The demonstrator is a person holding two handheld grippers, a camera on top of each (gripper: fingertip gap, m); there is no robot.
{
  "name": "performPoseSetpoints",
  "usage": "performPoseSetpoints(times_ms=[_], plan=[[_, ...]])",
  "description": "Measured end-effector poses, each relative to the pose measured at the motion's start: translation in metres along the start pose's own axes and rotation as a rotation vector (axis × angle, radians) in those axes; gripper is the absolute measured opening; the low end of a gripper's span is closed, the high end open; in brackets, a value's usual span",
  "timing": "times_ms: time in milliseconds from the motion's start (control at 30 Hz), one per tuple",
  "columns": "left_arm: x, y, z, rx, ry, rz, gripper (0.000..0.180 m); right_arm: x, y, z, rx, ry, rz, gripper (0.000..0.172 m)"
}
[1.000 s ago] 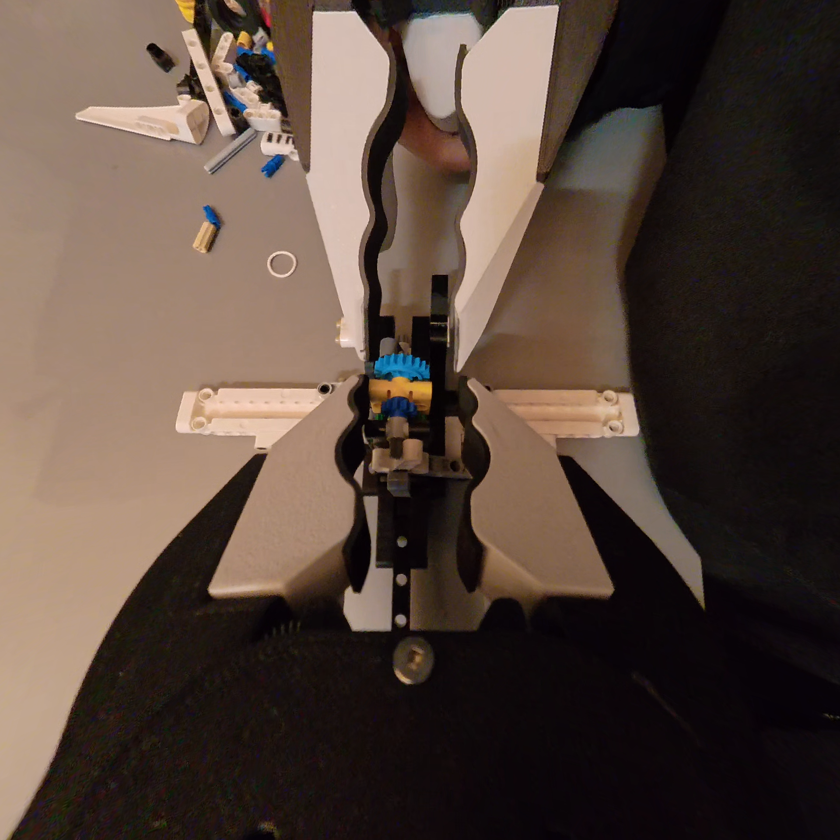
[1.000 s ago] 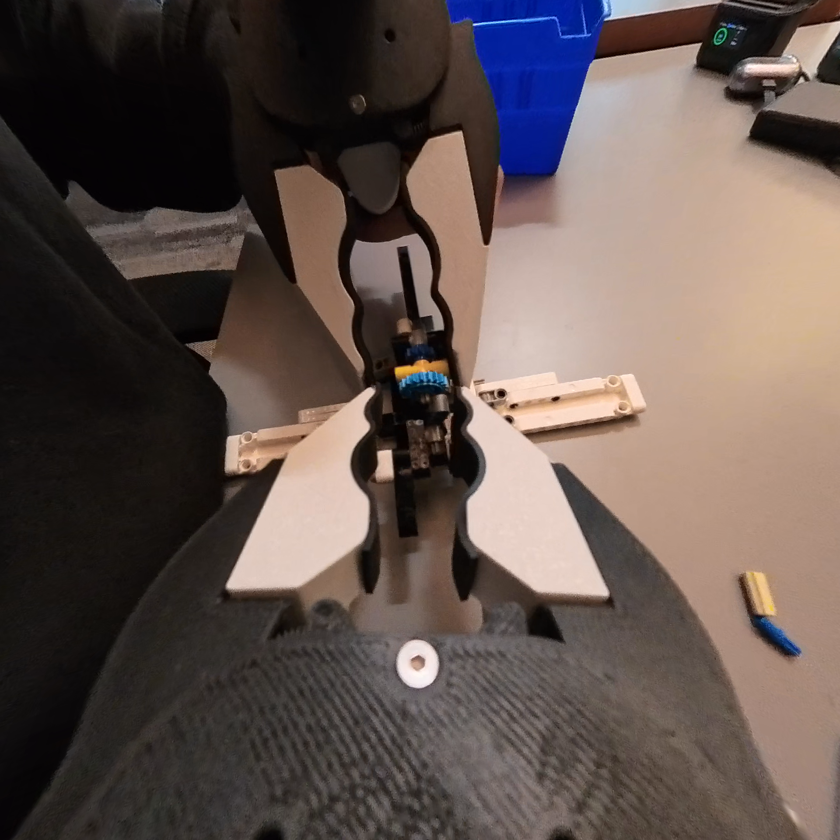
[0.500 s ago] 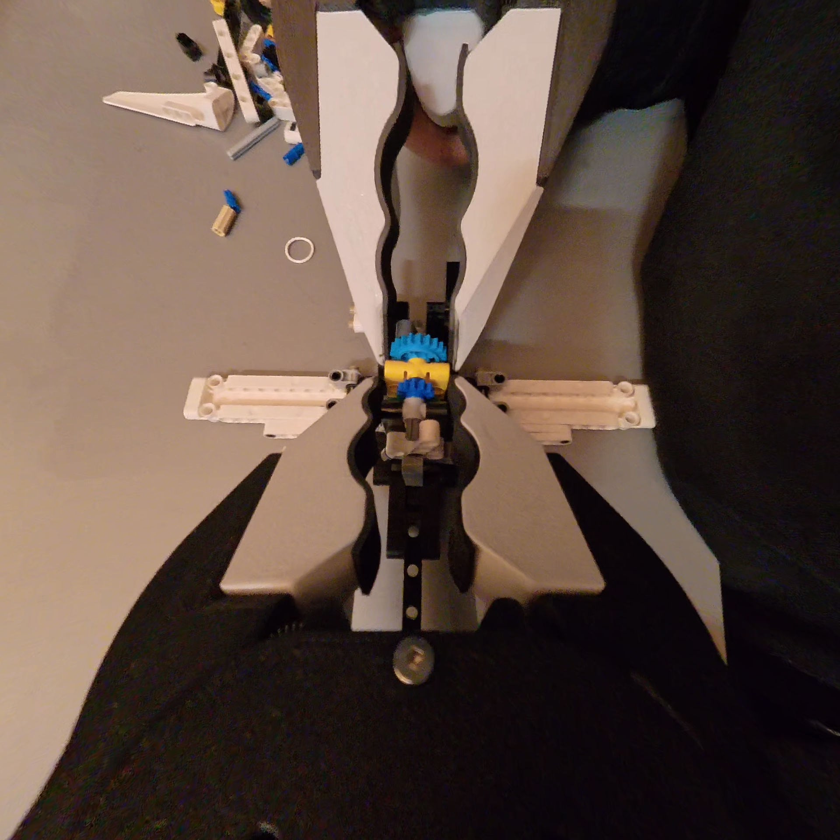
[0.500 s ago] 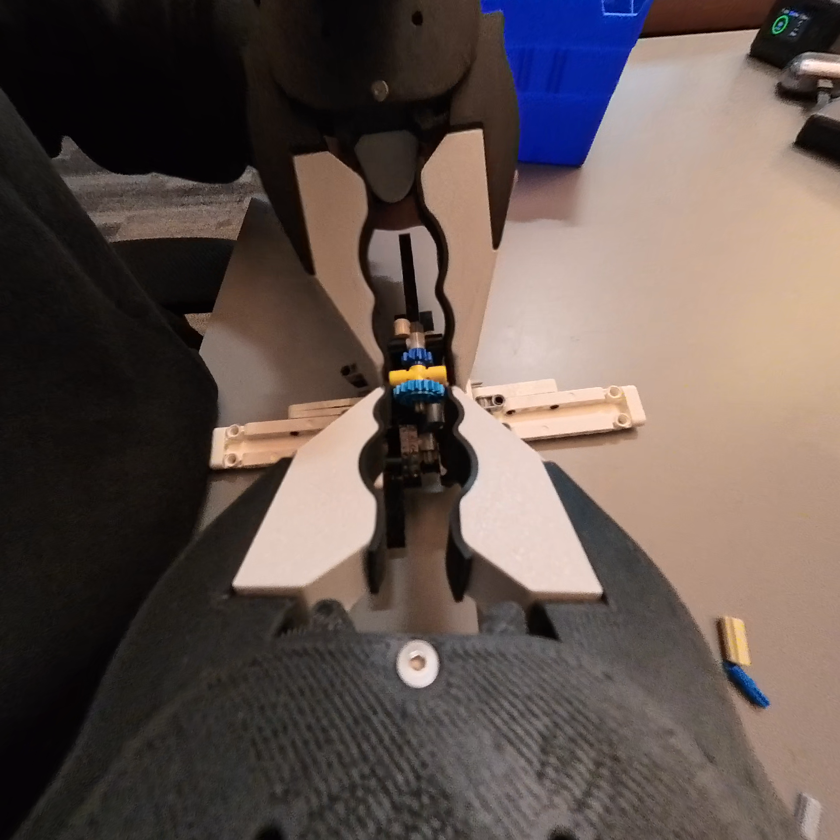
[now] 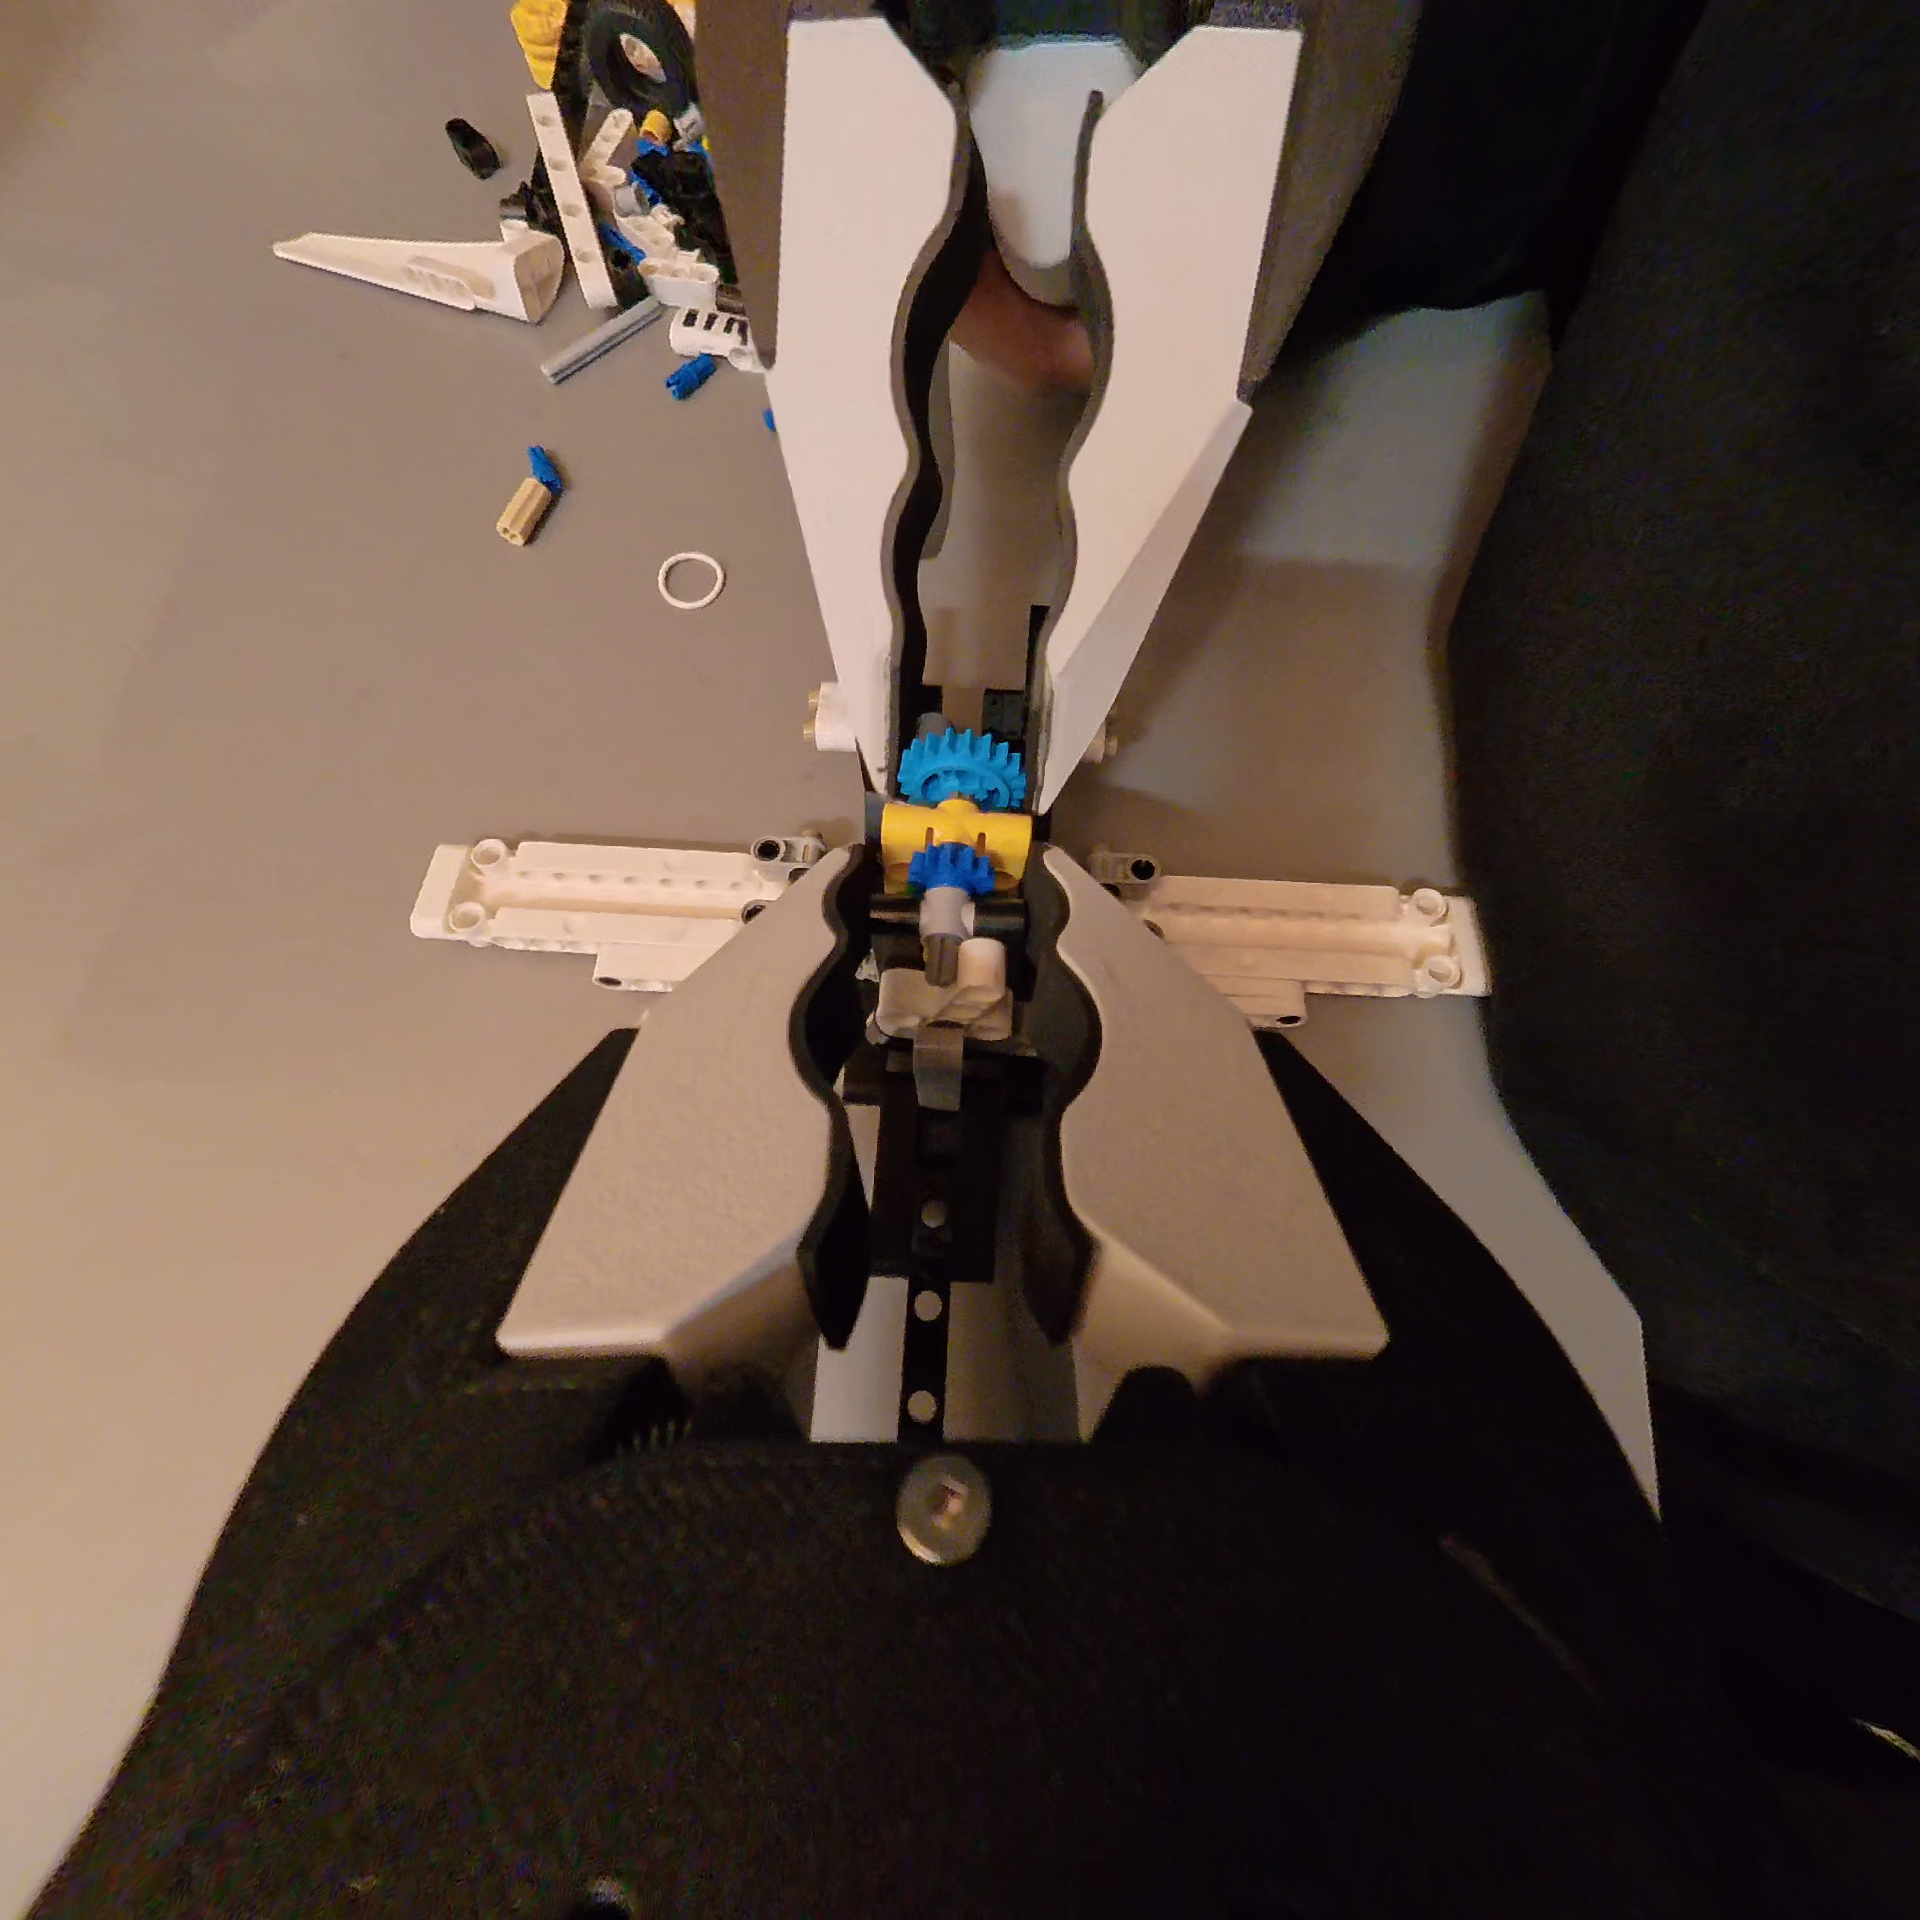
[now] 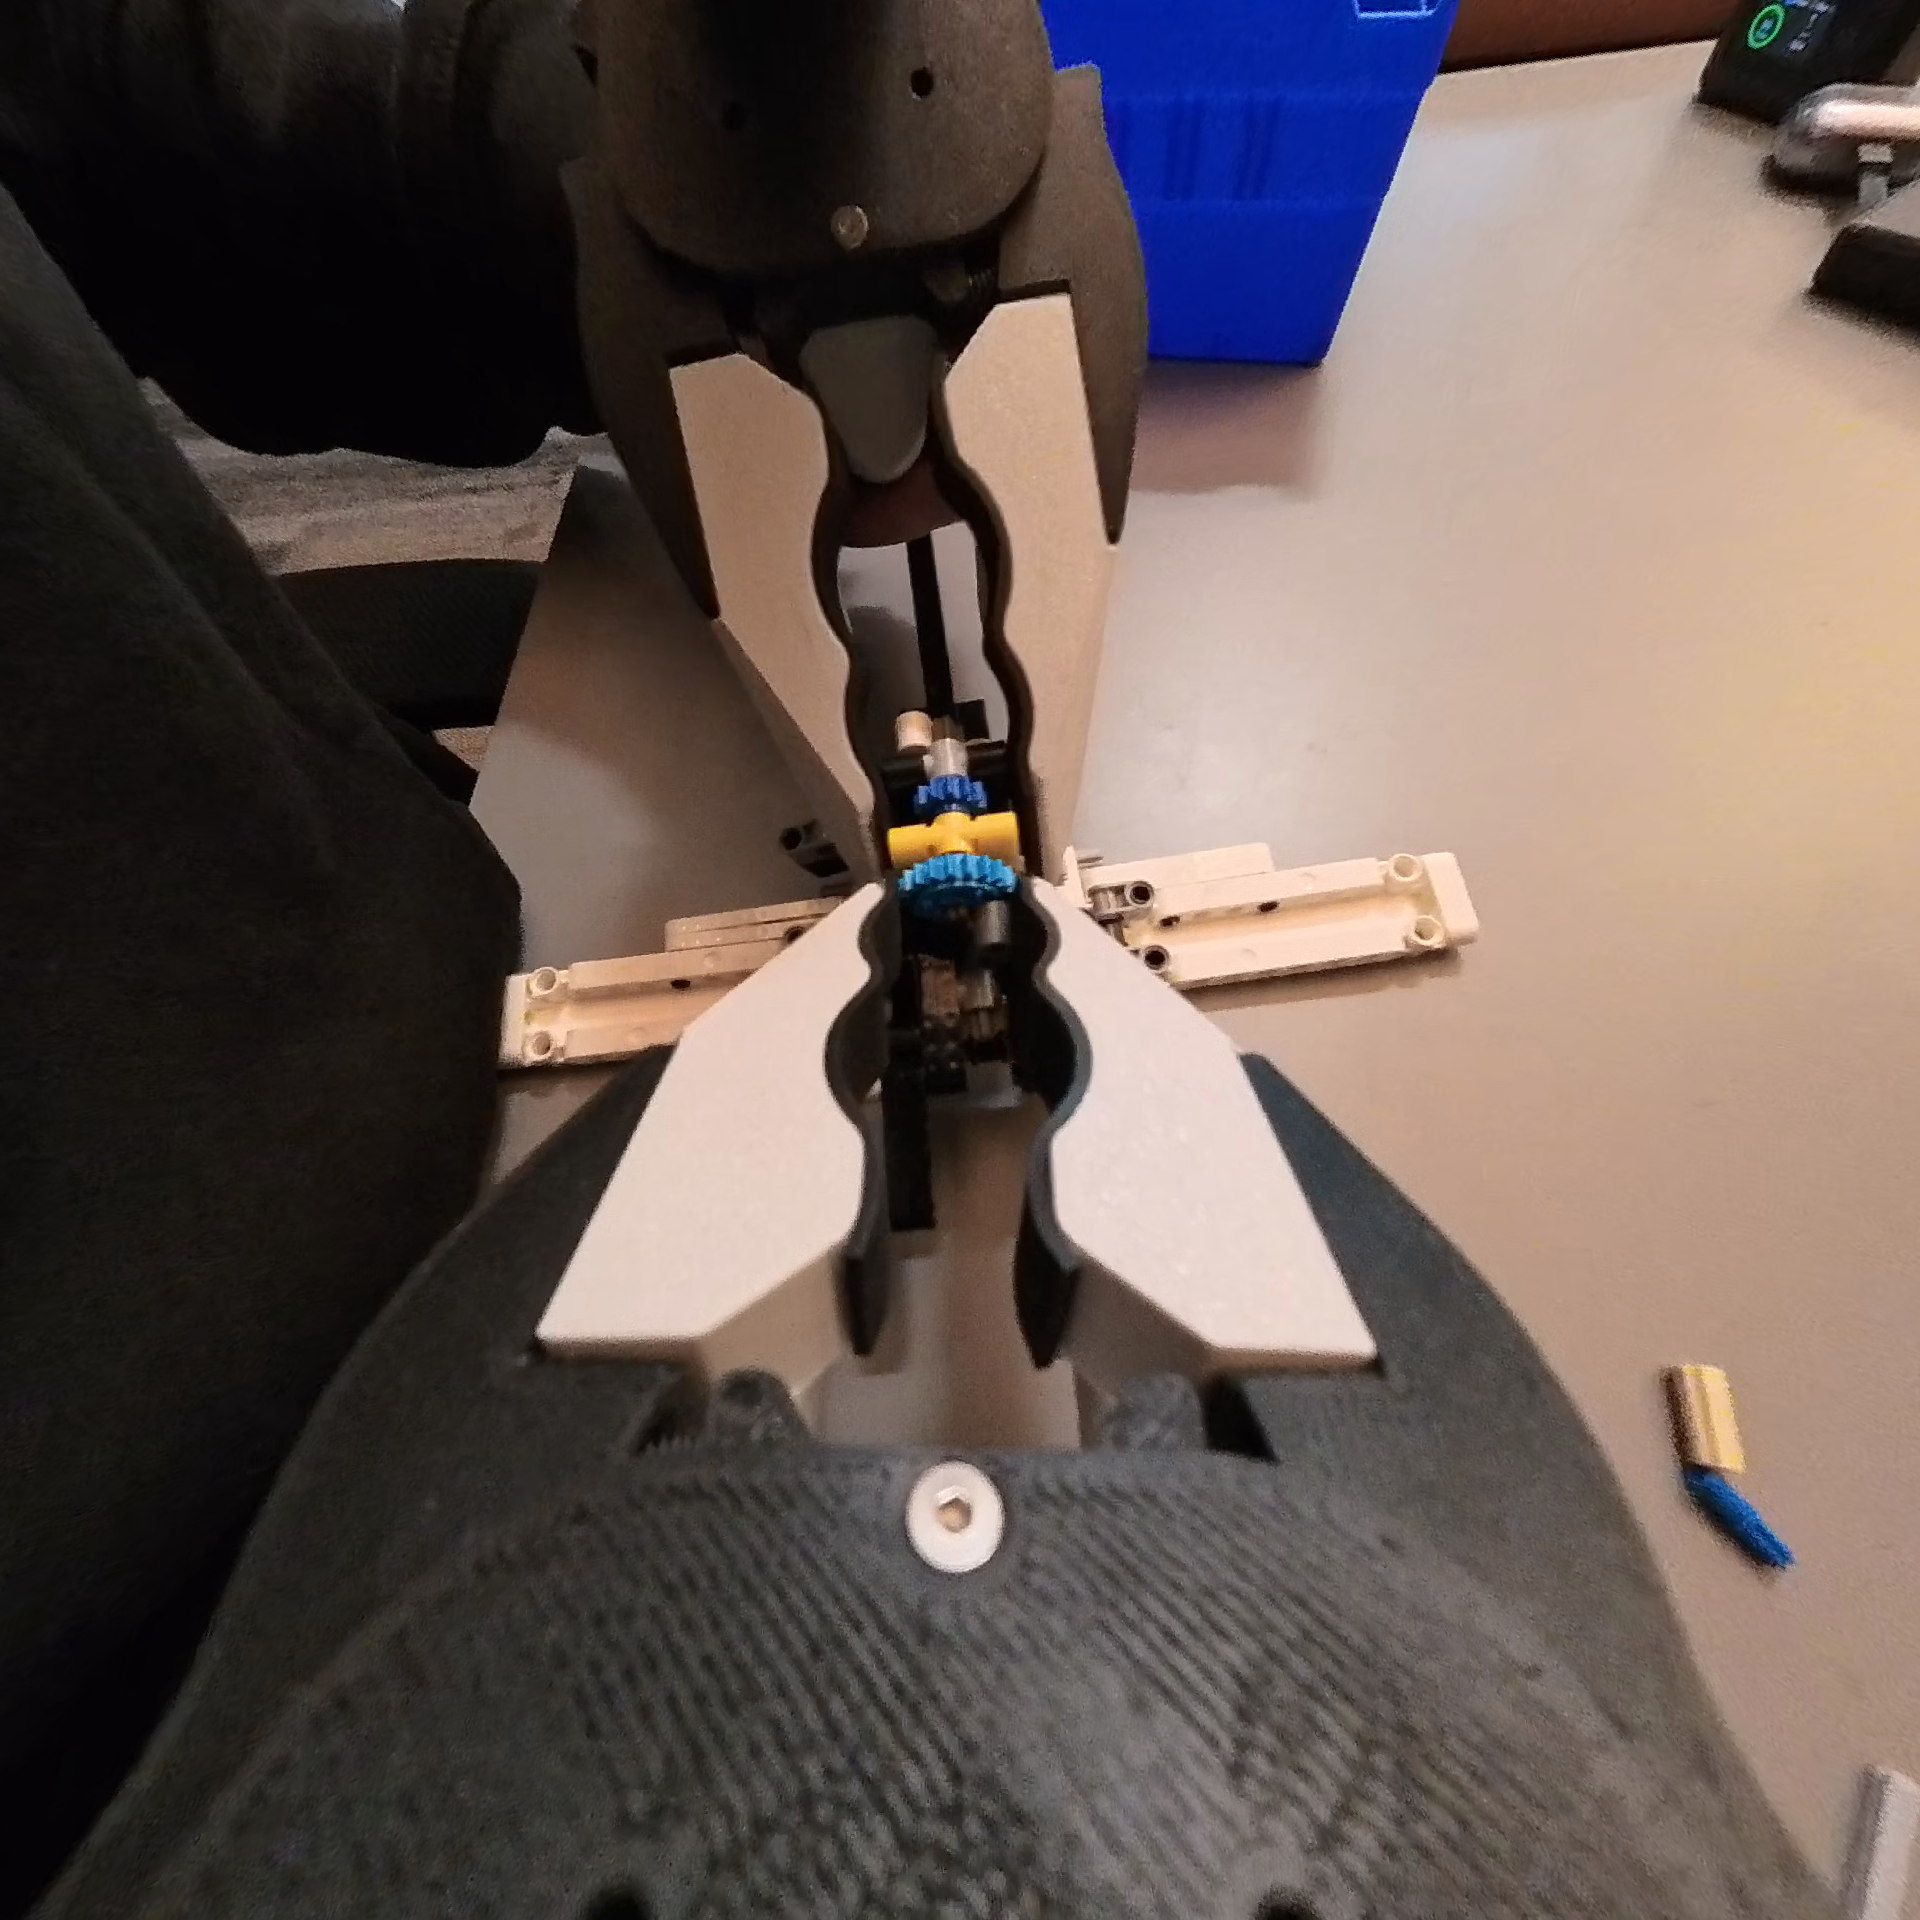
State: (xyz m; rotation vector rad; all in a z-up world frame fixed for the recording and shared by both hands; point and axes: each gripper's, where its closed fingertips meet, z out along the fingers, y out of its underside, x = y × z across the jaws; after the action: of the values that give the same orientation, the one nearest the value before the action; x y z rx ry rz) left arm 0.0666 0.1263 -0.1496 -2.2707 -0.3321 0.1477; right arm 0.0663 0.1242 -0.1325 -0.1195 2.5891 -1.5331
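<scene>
Grey-beige table (image 5: 260,727), smooth, slightly glossy. Near its middle, a toy-brick model with long white panels (image 5: 592,899) lying flat out to either side. Loose heap of toy-brick parts (image 5: 623,208) farther off: white, black, blue, yellow pieces, a black wheel, a white wedge-shaped panel (image 5: 436,272) at the heap's edge. Apart from the heap: a tan connector with a blue pin (image 5: 528,501), a small white ring (image 5: 691,579) just beside it. Blue plastic bin (image 6: 1257,177) at the far side; dark devices (image 6: 1860,125) at the far right.
</scene>
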Motion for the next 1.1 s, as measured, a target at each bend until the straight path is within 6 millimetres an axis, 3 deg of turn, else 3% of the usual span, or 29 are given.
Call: performPoseSetpoints(times_ms=[133, 333, 533, 767, 900, 1100], plan=[[0.000, -0.001, 0.000, 0.023, 0.014, -0.017, 0.030, 0.001, 0.000, -0.002, -0.017, 0.053, -0.076, 0.019], [0.003, -0.003, 0.002, 0.044, 0.011, -0.041, 0.031, -0.001, 0.001, -0.006, 0.017, 0.040, -0.030, 0.018], [-0.003, -0.006, 0.002, 0.053, 0.014, -0.059, 0.030, 0.004, -0.005, -0.007, -0.021, 0.167, -0.235, 0.018], [0.000, -0.017, -0.001, 0.138, 0.043, -0.128, 0.029, 0.004, -0.009, -0.014, 0.045, 0.041, -0.072, 0.022], [0.002, -0.017, 0.000, 0.154, 0.026, -0.140, 0.029, 0.001, 0.001, -0.020, 0.023, -0.012, 0.011, 0.028], [0.006, -0.025, -0.002, 0.191, 0.037, -0.143, 0.029, 0.000, -0.003, -0.025, 0.054, -0.050, 0.079, 0.016]])
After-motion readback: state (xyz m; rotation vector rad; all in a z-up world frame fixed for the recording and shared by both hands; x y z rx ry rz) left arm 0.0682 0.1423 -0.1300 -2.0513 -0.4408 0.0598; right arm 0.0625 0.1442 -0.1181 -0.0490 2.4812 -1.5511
